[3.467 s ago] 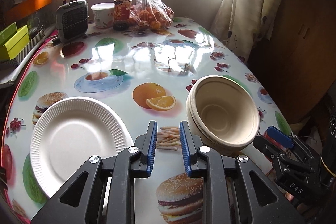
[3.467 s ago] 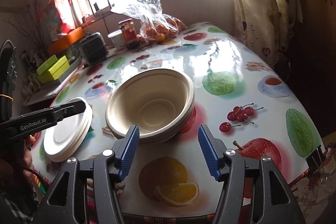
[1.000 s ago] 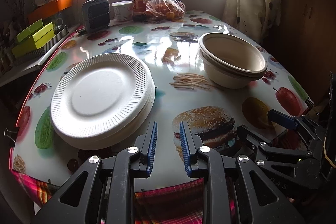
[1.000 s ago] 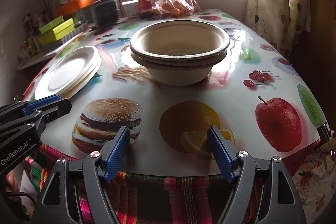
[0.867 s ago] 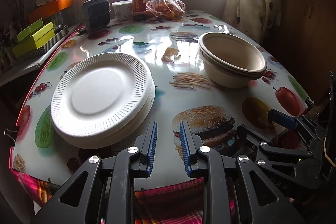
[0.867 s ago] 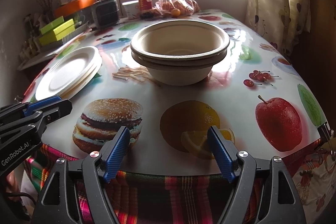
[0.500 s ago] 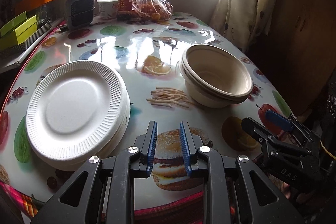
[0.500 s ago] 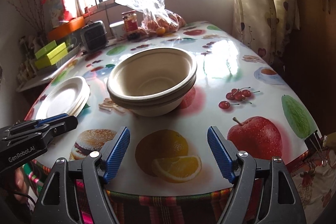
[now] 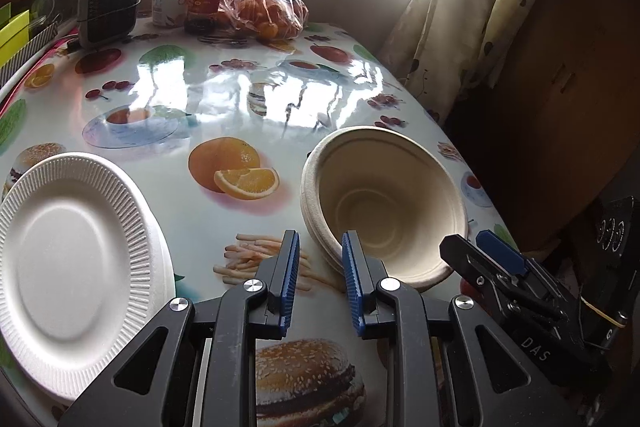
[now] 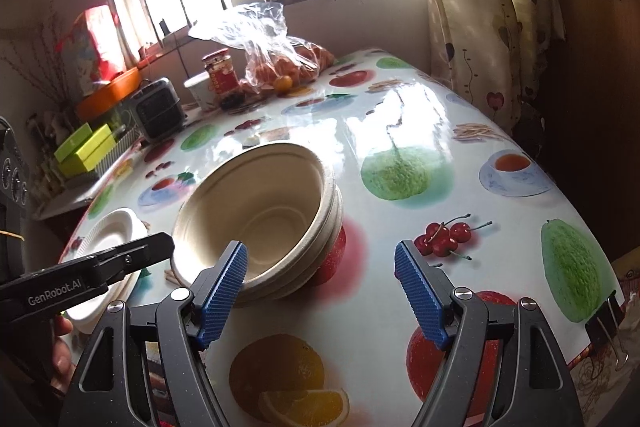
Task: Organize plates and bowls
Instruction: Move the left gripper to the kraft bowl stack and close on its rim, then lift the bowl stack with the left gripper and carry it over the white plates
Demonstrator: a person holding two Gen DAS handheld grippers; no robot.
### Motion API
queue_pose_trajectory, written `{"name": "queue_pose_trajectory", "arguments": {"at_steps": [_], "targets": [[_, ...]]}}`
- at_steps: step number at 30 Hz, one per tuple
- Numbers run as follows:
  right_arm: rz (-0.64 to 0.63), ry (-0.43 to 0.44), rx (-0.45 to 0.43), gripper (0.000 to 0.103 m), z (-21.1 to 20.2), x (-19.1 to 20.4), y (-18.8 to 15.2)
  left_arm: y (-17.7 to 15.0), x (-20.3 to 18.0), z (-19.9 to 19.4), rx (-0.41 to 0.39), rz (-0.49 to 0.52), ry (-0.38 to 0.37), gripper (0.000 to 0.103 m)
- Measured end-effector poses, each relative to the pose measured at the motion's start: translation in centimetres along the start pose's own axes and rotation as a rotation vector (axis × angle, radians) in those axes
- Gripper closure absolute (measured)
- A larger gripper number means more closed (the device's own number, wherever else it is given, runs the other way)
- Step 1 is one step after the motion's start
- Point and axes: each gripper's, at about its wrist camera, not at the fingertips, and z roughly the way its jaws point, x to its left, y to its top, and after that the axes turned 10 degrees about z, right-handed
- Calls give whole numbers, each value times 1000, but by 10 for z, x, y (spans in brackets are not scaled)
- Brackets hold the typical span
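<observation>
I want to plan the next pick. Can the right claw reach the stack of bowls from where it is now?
Probably yes. The right claw is open and empty, and the stack of bowls sits just ahead of it, a little to its left. Nothing lies between them; the left claw is off to the side.

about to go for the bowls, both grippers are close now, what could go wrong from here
The stacked bowls are light paper and nested; a one-sided pinch by the right gripper may lift only the top one or tip the stack. The left gripper, jaws narrow and empty, hovers near the bowls' rim and could knock them toward the table edge.
</observation>
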Motion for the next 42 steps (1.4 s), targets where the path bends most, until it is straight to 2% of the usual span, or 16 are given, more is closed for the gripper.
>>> {"name": "queue_pose_trajectory", "arguments": {"at_steps": [8, 11, 19, 21, 25, 28, 36, 42], "targets": [[35, 37, 28, 27, 16, -3, 14, 14, 13, 7, -6, -66, -31, 80], [35, 36, 27, 27, 19, -3, 17, 22, 12, 10, -2, -51, -16, 80], [42, 32, 62, 49, 32, -6, 21, 27, 10, 27, 40, -53, -21, 80], [42, 34, 71, 59, 34, -6, 20, 27, 12, 30, 46, -62, -24, 80], [53, 49, 83, 63, 36, -7, 20, 27, 13, 32, 52, -72, -38, 80], [52, 50, 85, 68, 37, -6, 20, 27, 12, 33, 55, -76, -43, 86], [51, 41, 83, 71, 35, -4, 21, 26, 12, 32, 57, -81, -41, 87], [31, 50, 73, 71, 27, 6, 24, 27, 16, 16, 28, -84, -32, 87]]}}
